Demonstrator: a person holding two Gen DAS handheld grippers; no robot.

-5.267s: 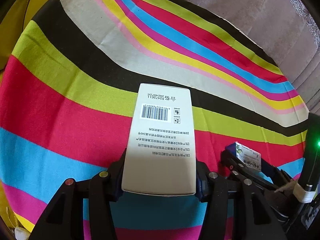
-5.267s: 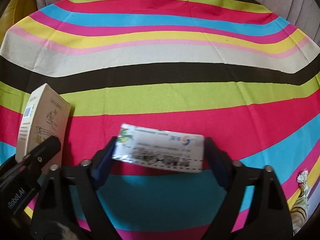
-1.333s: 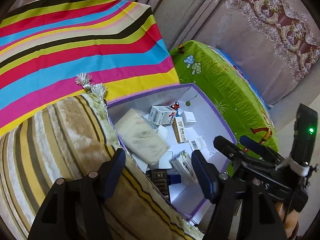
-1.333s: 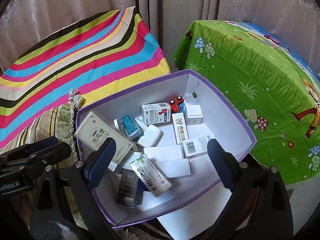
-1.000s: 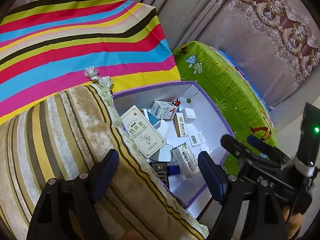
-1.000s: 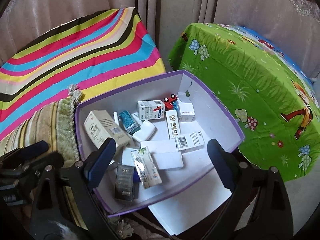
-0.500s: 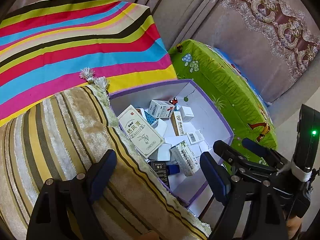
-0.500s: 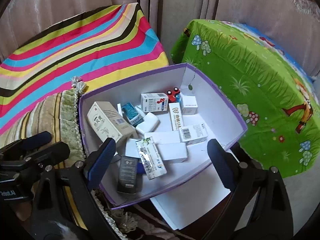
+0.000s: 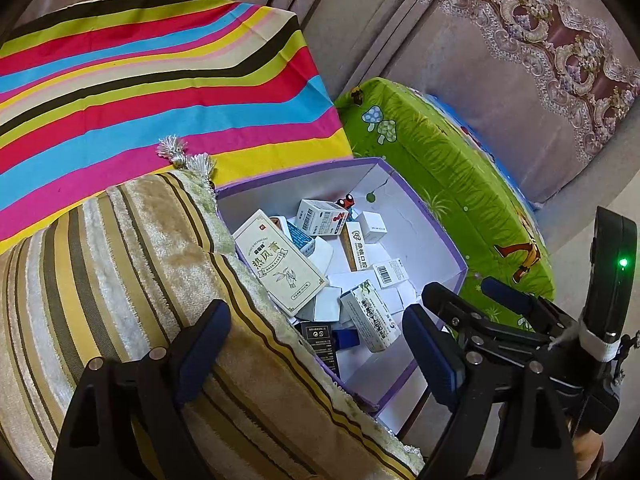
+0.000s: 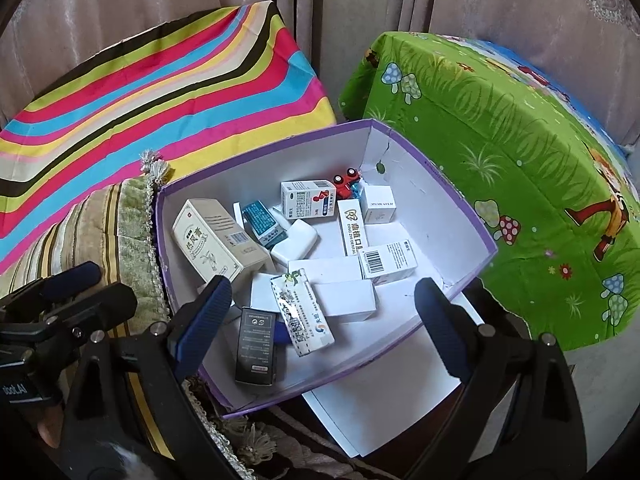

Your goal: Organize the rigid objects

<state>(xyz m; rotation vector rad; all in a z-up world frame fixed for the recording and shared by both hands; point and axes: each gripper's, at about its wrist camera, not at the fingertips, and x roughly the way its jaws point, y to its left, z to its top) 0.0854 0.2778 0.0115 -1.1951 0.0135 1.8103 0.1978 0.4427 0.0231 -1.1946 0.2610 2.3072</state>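
Now I have both tongs released and empty: the left gripper, its jaws just having widened with nothing between them, hangs over the striped cushion; the right gripper hovers above the purple-edged box. Inside lie the cream carton at nine o'clock, the white-green packet near six, and a red toy car at twelve.
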